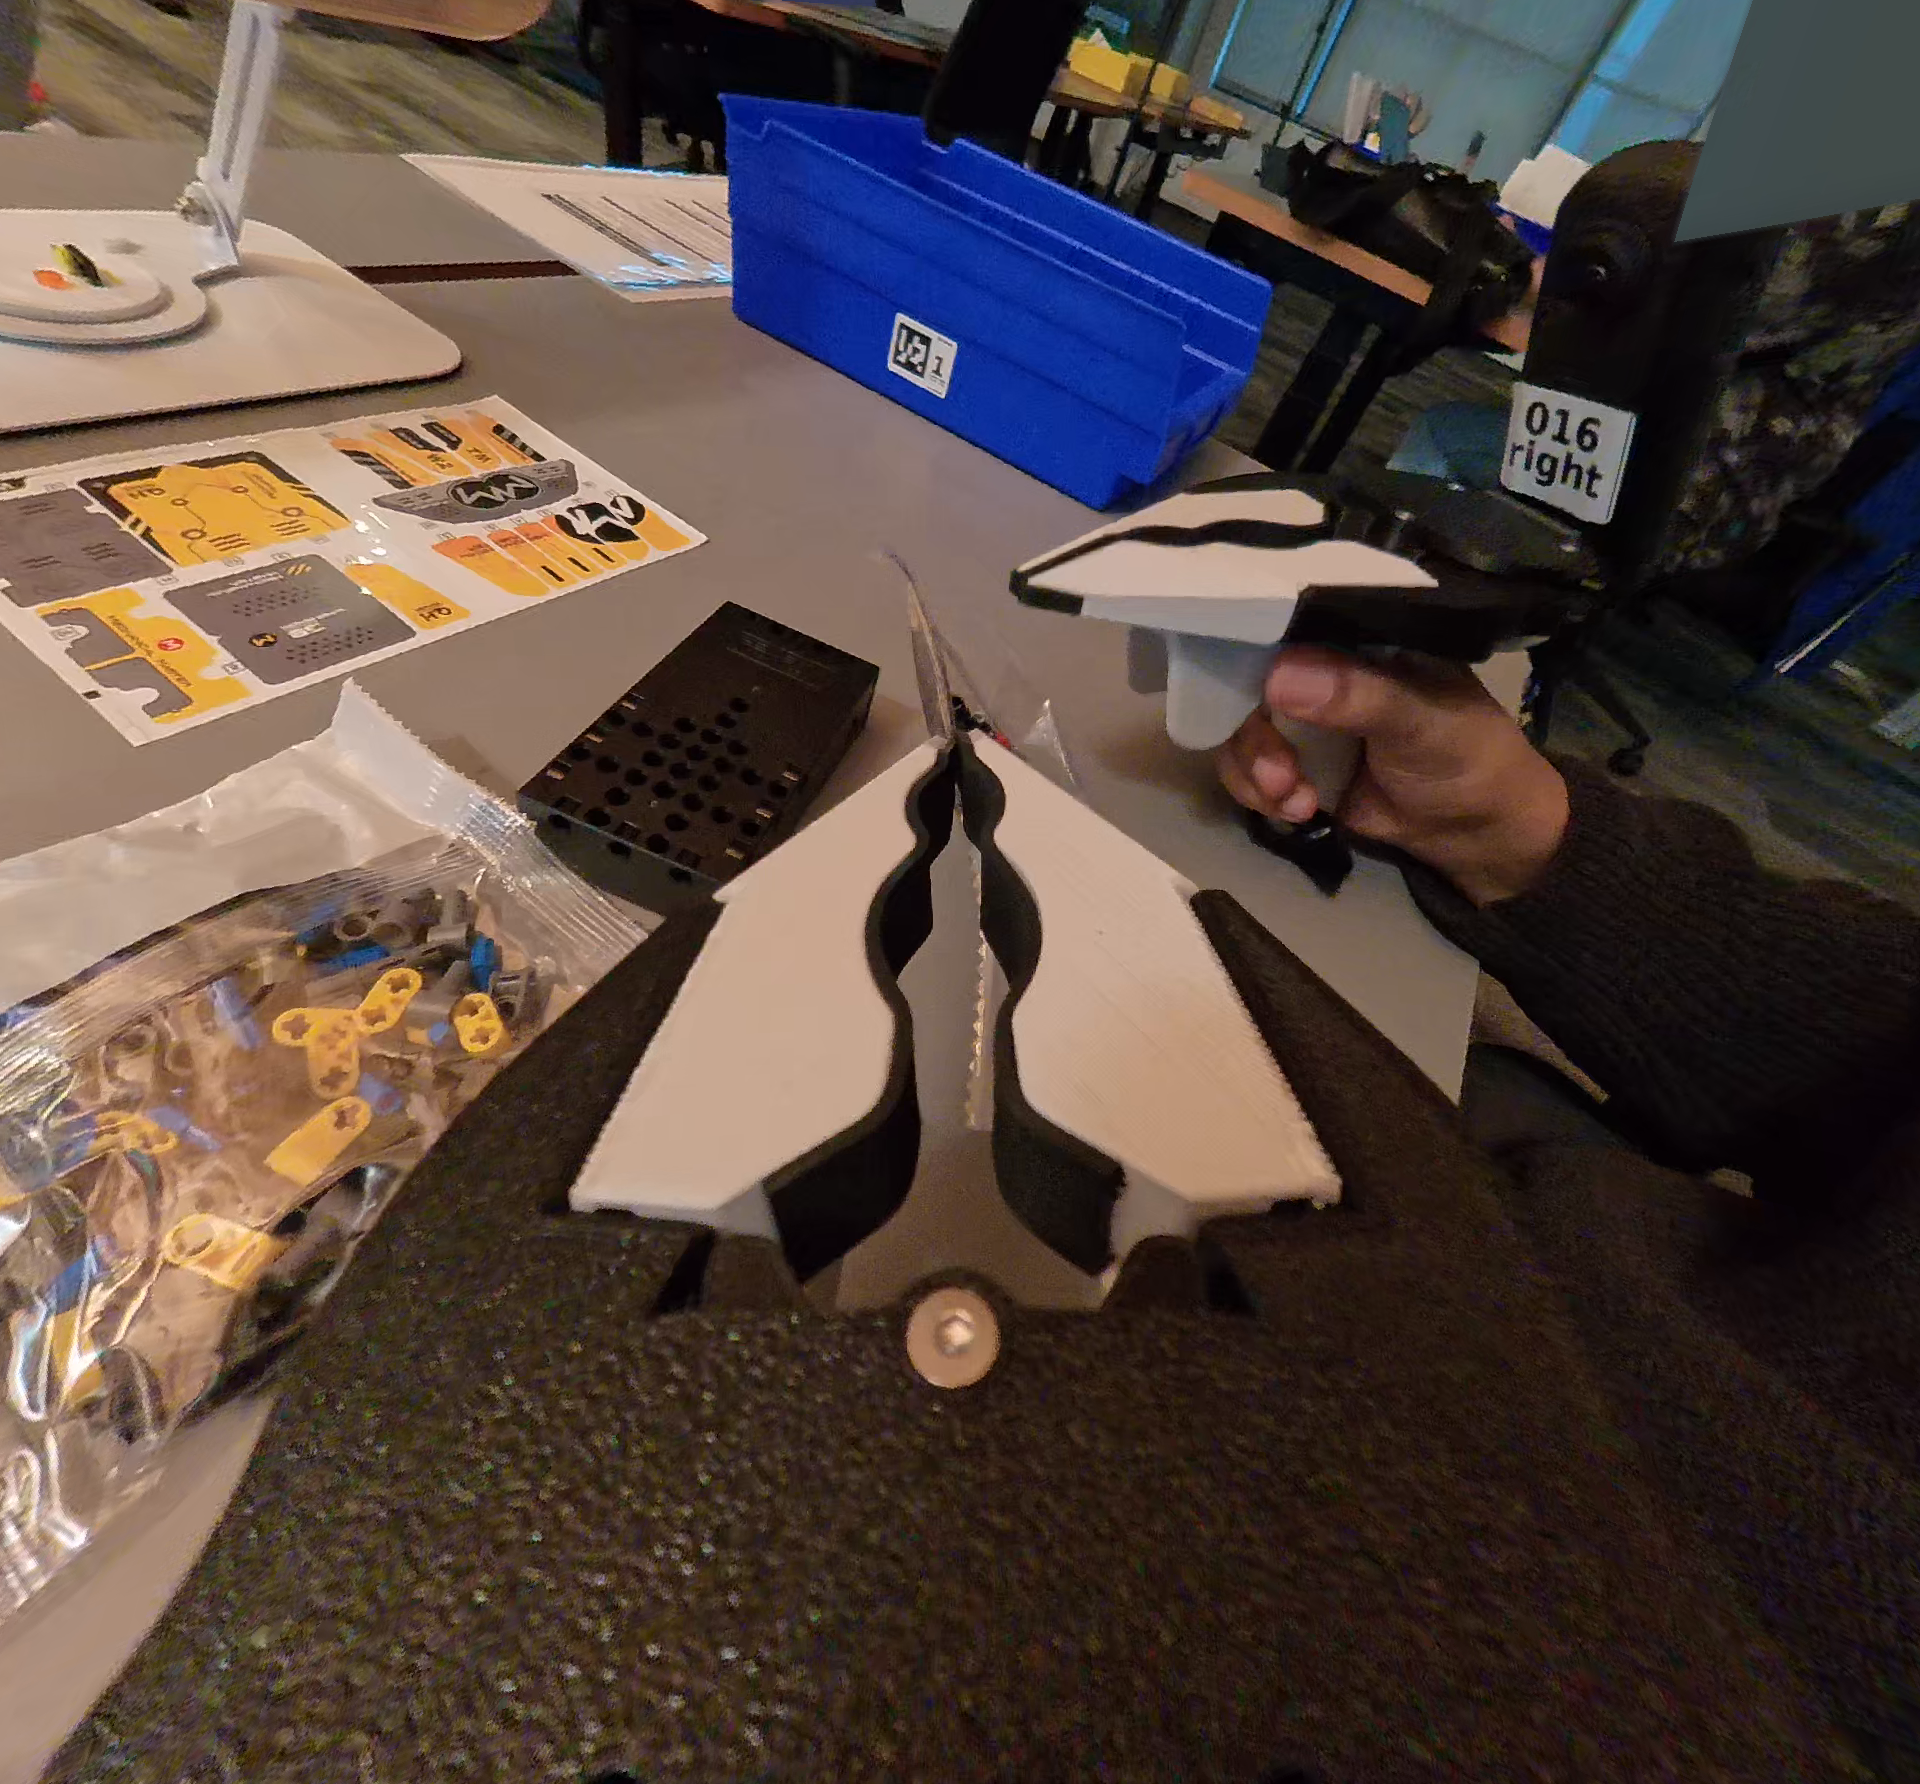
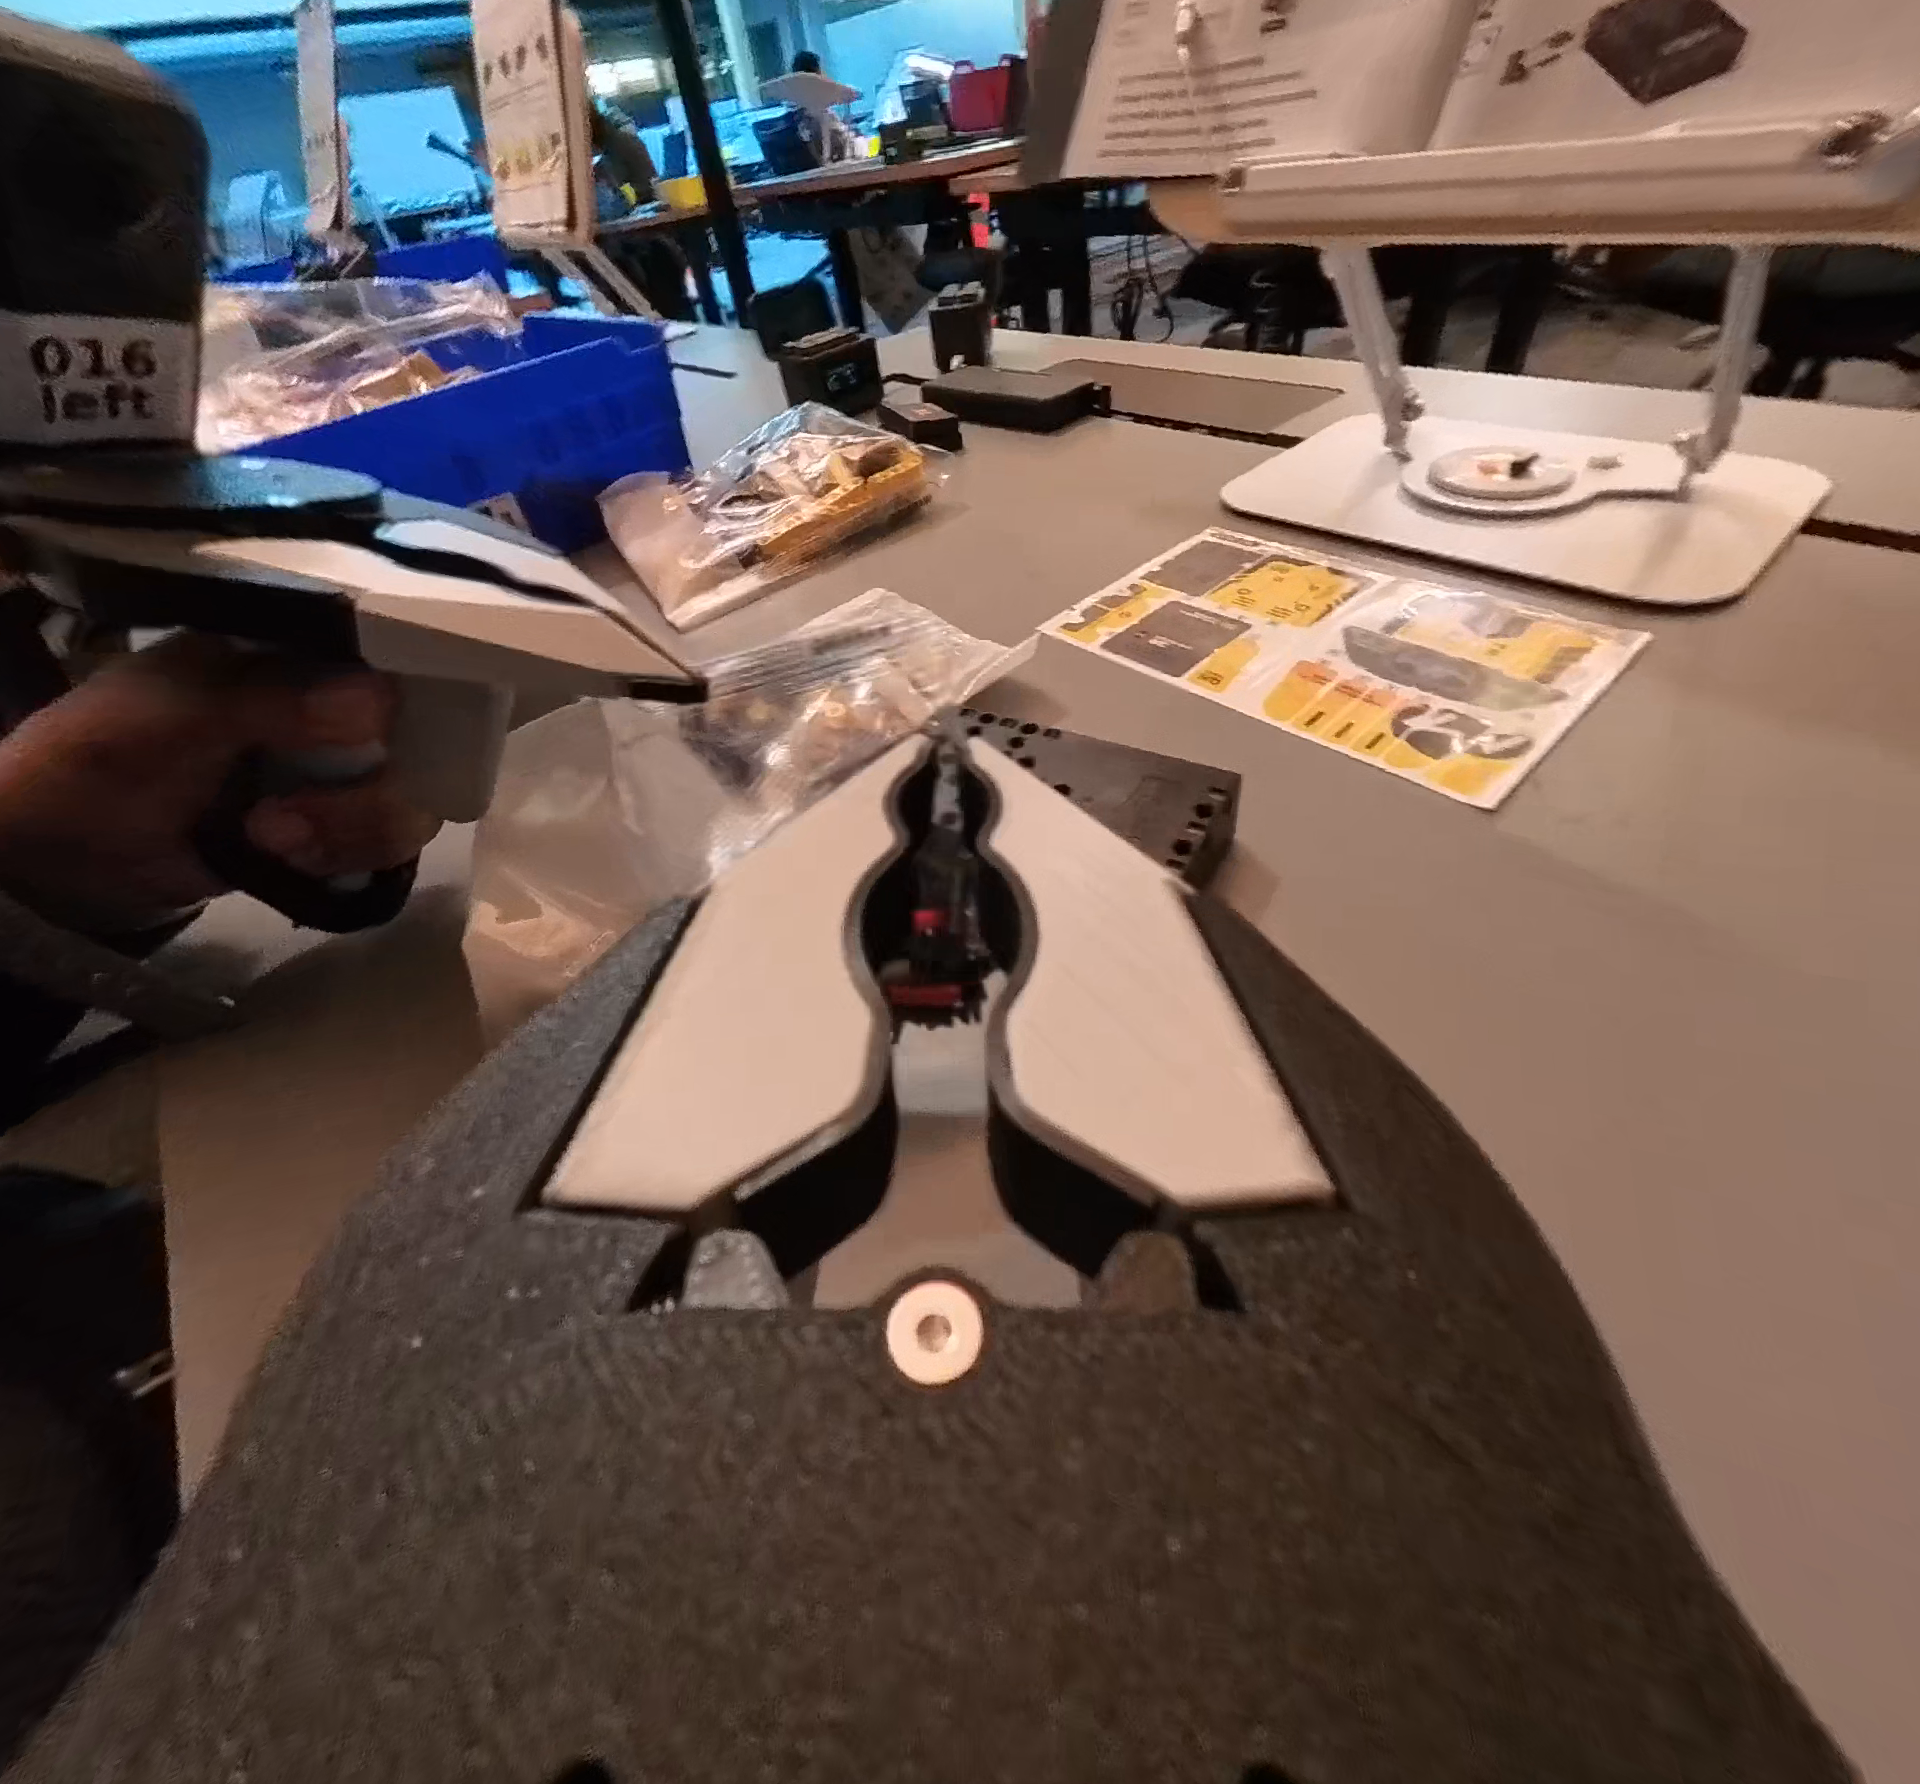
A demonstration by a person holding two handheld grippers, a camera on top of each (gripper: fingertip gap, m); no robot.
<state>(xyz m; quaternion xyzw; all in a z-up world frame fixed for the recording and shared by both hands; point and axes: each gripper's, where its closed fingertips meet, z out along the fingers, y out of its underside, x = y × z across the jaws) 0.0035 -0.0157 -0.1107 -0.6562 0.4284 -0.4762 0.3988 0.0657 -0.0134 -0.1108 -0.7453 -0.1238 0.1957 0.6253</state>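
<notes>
While the left gripper (image 1: pixel 951 758) pinches the thin, crinkly clear bag (image 1: pixel 940 654) at its edge, the right gripper (image 2: pixel 948 747) looks closed on a small black-and-red part (image 2: pixel 935 913), light and easily dropped.

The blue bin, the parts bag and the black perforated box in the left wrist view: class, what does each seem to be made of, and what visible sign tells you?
Blue bin: probably moulded hard plastic, smooth with a slight sheen and stepped ribs.
Parts bag: thin clear plastic film, going by its crinkles, glare and serrated sealed edge.
Black perforated box: likely matte rigid plastic, with crisp regular holes and little shine.
</notes>
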